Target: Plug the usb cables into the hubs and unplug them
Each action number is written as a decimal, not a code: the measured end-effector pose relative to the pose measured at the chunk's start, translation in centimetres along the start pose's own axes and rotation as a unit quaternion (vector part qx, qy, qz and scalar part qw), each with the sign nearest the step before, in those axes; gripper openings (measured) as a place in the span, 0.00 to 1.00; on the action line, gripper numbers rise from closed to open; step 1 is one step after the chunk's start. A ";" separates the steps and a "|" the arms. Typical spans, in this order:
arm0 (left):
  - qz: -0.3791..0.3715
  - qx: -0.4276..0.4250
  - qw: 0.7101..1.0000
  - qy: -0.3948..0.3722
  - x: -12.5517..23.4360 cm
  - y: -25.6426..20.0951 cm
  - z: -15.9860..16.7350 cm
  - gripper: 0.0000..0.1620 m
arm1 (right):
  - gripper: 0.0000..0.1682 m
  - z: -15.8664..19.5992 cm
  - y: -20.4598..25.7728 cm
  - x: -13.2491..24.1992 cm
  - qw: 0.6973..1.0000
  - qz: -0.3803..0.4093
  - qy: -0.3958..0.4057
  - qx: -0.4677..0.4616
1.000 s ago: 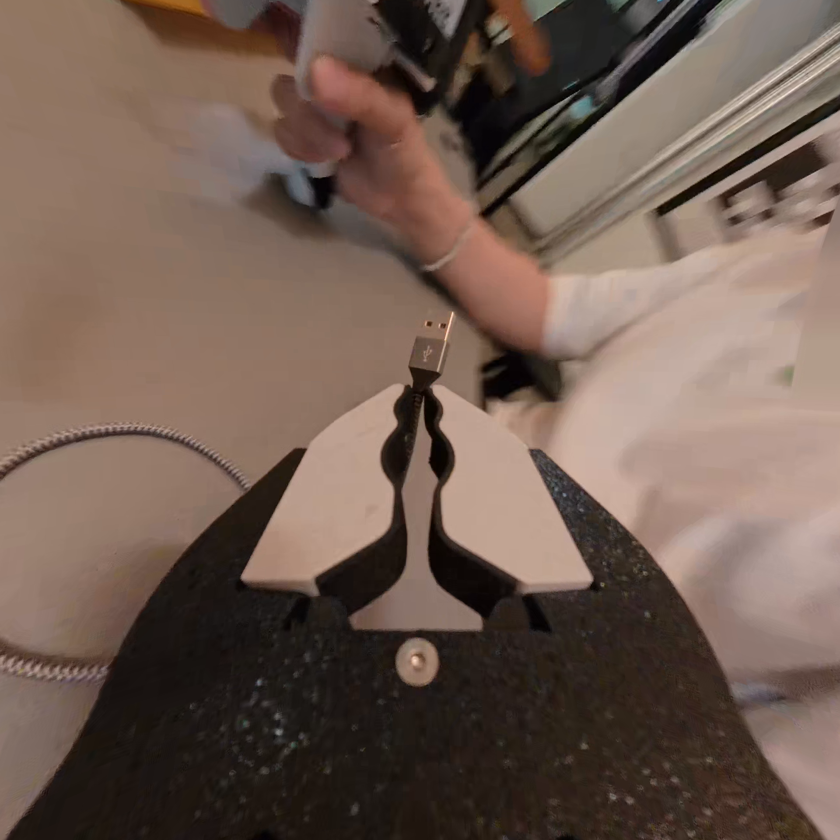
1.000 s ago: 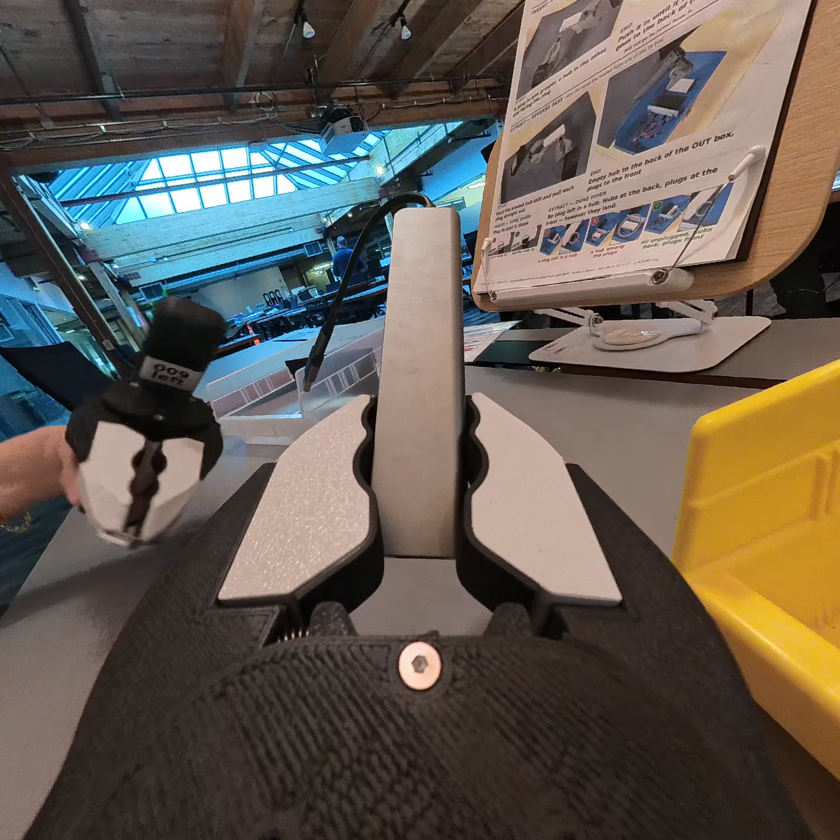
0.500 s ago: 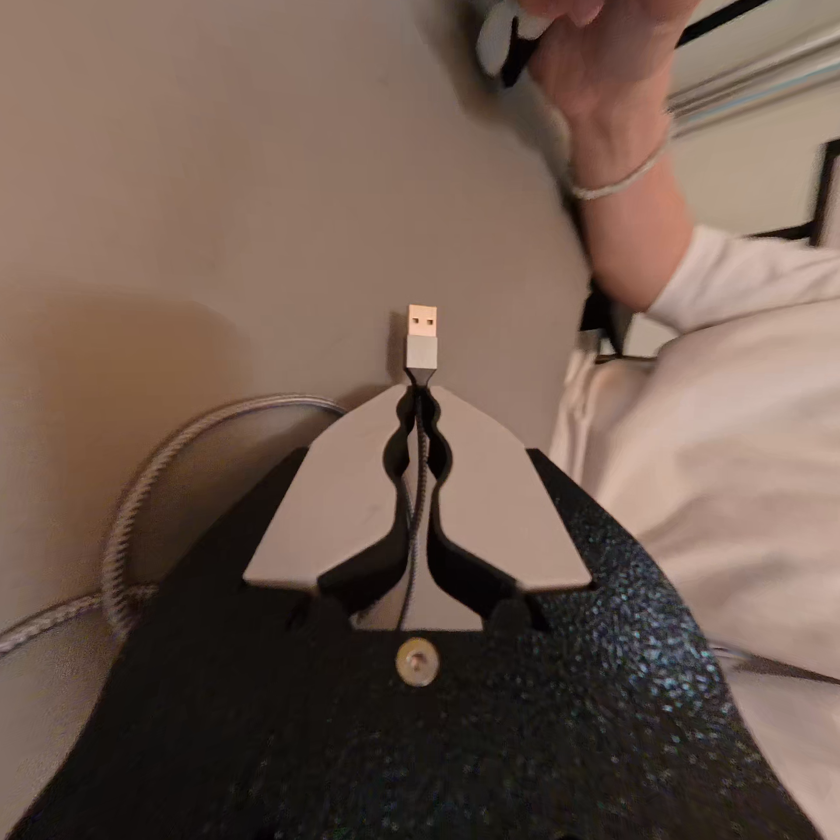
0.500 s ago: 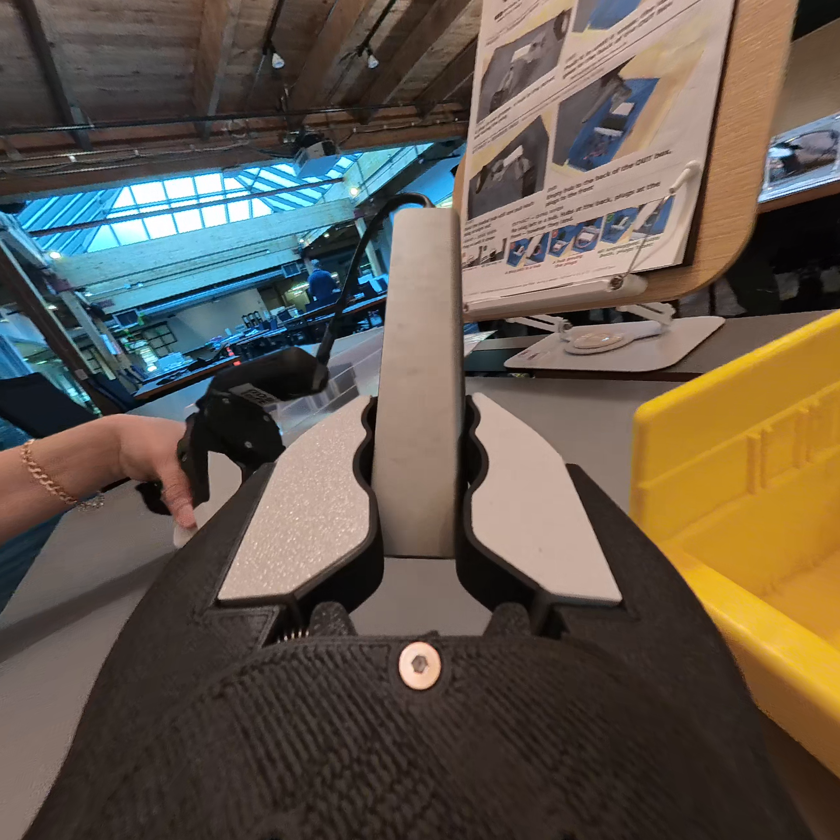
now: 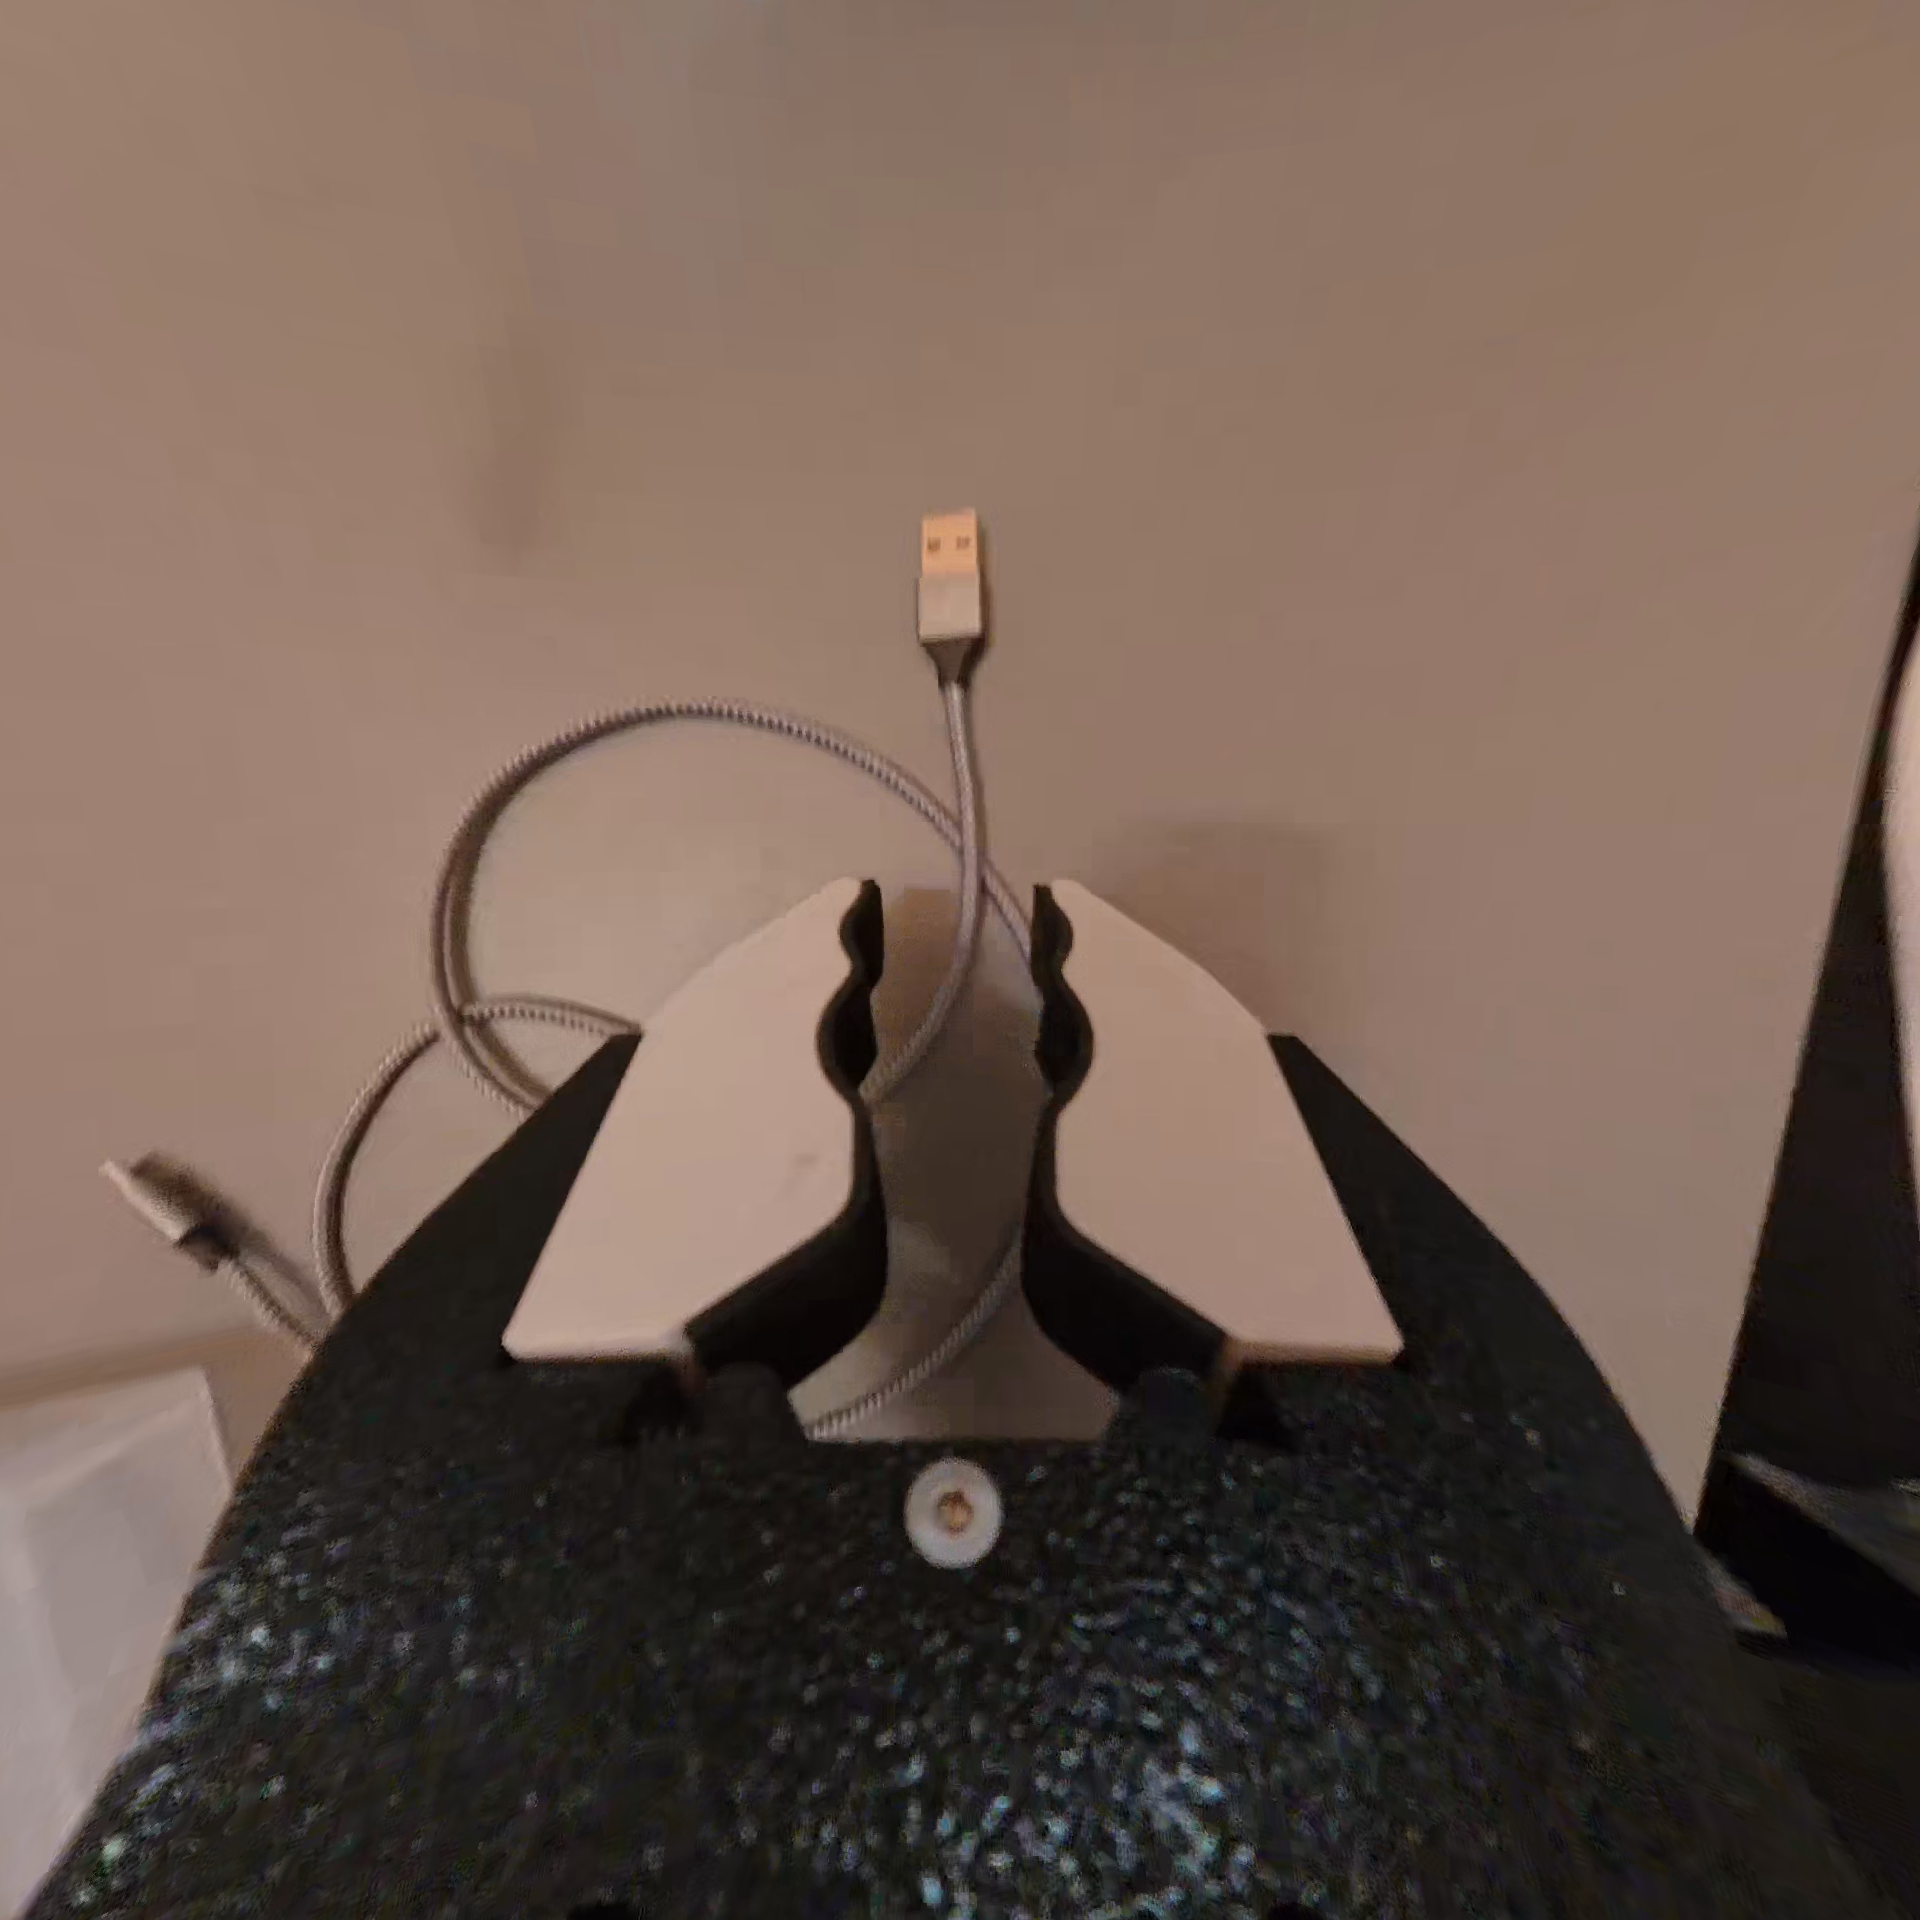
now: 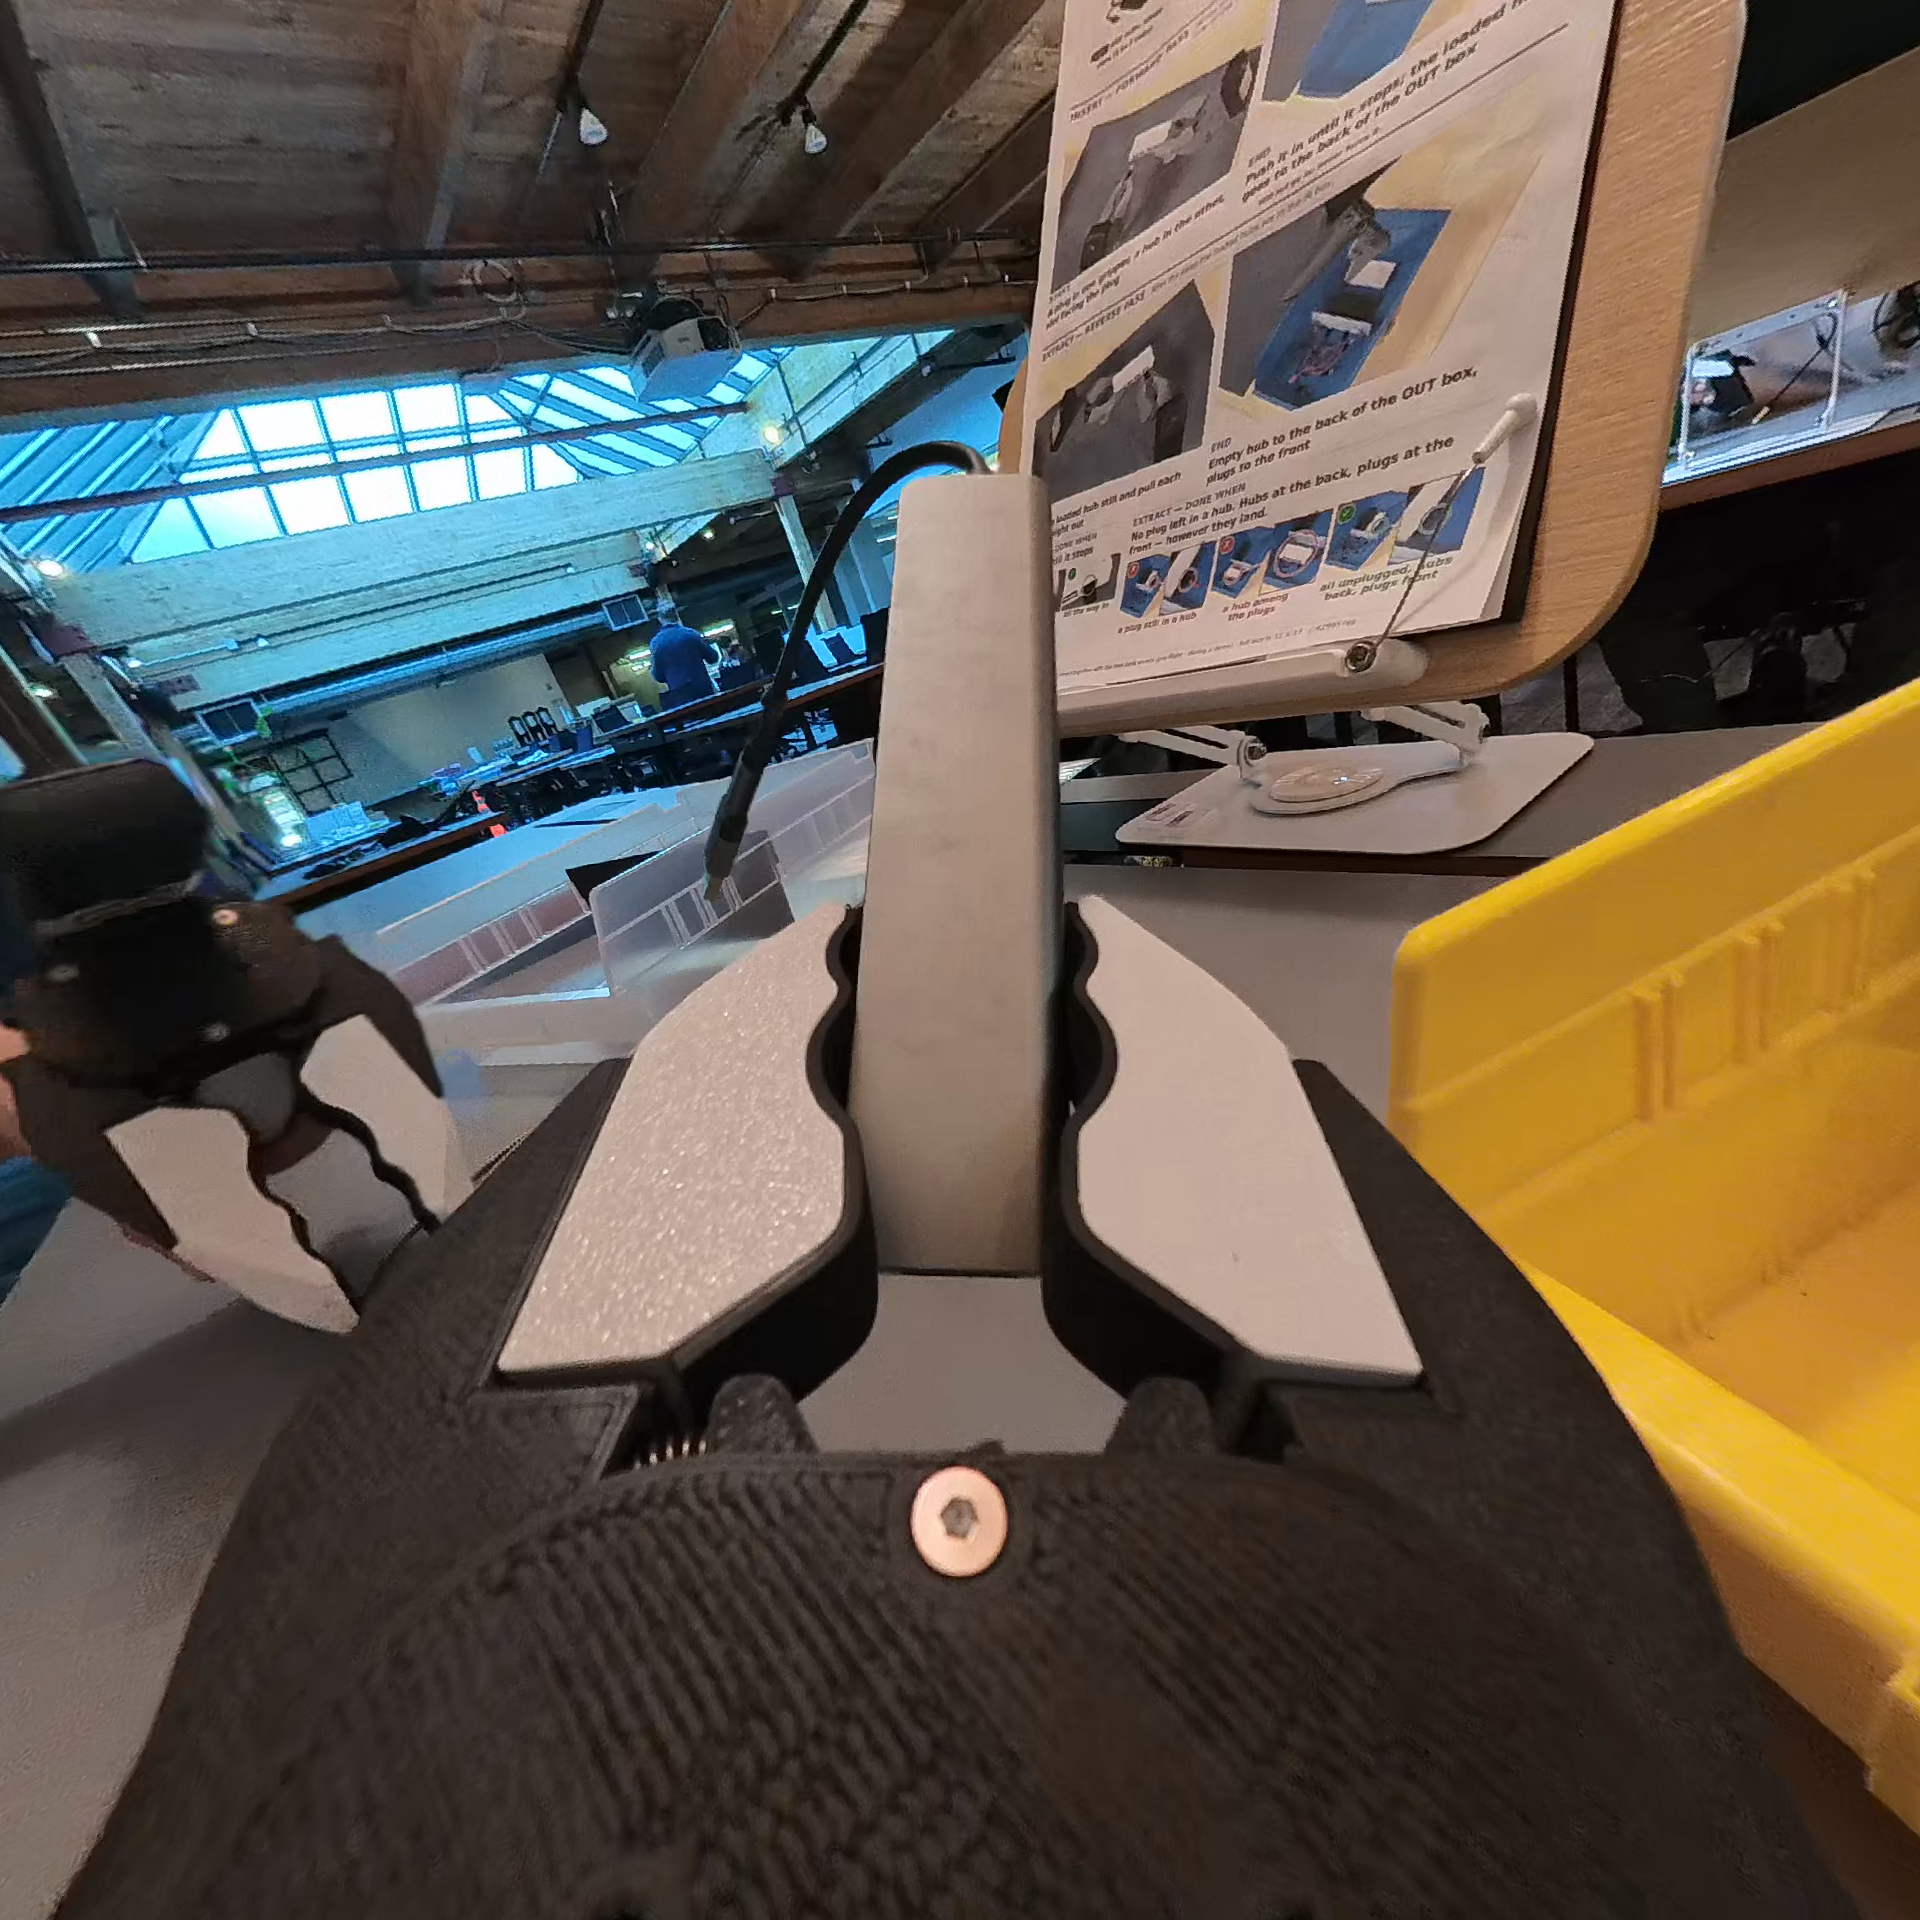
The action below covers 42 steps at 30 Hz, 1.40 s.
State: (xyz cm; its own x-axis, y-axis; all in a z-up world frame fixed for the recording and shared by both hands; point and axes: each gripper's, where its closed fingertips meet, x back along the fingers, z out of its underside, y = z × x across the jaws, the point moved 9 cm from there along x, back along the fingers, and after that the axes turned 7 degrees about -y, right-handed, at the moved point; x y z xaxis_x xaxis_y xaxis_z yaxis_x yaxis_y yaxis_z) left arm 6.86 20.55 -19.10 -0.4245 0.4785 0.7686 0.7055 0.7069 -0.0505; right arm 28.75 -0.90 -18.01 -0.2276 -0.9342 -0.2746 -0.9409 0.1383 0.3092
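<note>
On table point(image 5: 1351, 416): silver braided usb cable point(image 5: 961, 790) looped, loose between parted left gripper point(image 5: 954, 899); right gripper point(image 6: 961, 920) clamps hub point(image 6: 961, 831).

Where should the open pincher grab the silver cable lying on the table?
Best guess: grab the grey sleeve of the USB plug, just behind its metal tip. It lies flat on the table, pointing away from the left gripper, so come down from above, one finger on each long side.
</note>
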 end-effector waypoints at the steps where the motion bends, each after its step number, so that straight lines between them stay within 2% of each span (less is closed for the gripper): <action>1: -0.014 -0.012 1.000 0.013 0.1 -0.5 0.4 0.16 | 0.21 0.0 0.0 0.0 1.000 -0.001 0.002 0.001; 5: -0.051 -0.001 0.997 0.064 -0.6 -1.3 1.9 0.20 | 0.21 0.0 0.1 -0.1 1.000 -0.005 0.004 0.002; 6: -0.046 0.017 0.997 0.055 -0.8 -1.5 1.9 0.21 | 0.21 0.0 0.1 -0.1 1.000 -0.005 0.004 0.002; 7: -0.037 0.035 0.998 0.038 -0.9 -1.8 1.7 0.28 | 0.21 0.0 0.1 0.0 1.000 -0.007 0.002 0.002; 8: -0.040 0.044 0.998 0.035 -1.0 -2.0 1.7 0.27 | 0.21 0.0 0.1 0.0 1.000 -0.008 0.000 0.002; 10: -0.062 0.025 0.997 0.041 -1.3 -2.3 1.7 0.20 | 0.21 0.0 0.2 0.0 1.000 -0.009 -0.001 0.003; 12: -0.067 0.020 0.997 0.038 -1.5 -2.5 1.4 0.02 | 0.21 0.0 0.2 0.0 1.000 -0.011 0.003 0.006; 14: -0.097 0.026 0.994 0.031 -1.7 -2.1 1.3 0.02 | 0.21 0.1 0.3 -0.1 1.000 -0.013 0.007 0.010; 18: -0.100 0.073 0.991 0.041 -1.7 -1.8 1.0 0.02 | 0.21 0.1 0.4 -0.1 1.000 -0.013 0.007 0.016; 21: 0.002 0.133 0.991 0.029 -1.3 -3.0 0.5 0.02 | 0.21 0.0 0.3 -0.1 1.000 -0.013 0.004 0.012; 23: 0.106 0.179 0.977 -0.039 0.2 -3.9 -0.9 0.02 | 0.21 0.0 0.2 0.0 1.000 -0.012 0.002 0.008; 25: 0.193 0.205 0.953 -0.111 2.8 -4.3 -3.1 0.01 | 0.21 0.0 0.2 0.0 1.000 -0.012 0.001 0.005; 29: 0.283 0.193 0.912 -0.224 9.5 -3.8 -7.7 0.01 | 0.21 0.0 0.2 0.0 1.000 -0.012 0.002 0.003; 33: 0.386 0.179 0.848 -0.317 14.8 -2.5 -11.5 0.01 | 0.21 0.0 0.0 0.0 1.000 -0.011 -0.001 -0.003; 35: 0.400 0.207 0.837 -0.312 14.5 -0.6 -11.7 0.01 | 0.21 0.0 -0.1 0.1 1.000 -0.010 -0.003 -0.006; 37: 0.427 0.258 0.816 -0.292 12.5 1.3 -10.8 0.01 | 0.21 0.0 -0.1 0.1 1.000 -0.009 -0.004 -0.007; 42: 0.465 0.377 0.774 -0.206 4.0 4.3 -5.5 0.01 | 0.21 -0.1 -0.1 0.2 1.000 -0.007 -0.008 -0.009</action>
State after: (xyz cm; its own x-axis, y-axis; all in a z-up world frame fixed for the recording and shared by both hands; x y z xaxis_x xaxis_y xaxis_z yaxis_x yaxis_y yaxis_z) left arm 11.29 22.63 -12.79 -0.1867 0.9787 -0.0851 0.3484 -0.0150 -0.9372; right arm 28.84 -1.08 -18.04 -0.2192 -0.9308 -0.2926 -0.9394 0.1203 0.3209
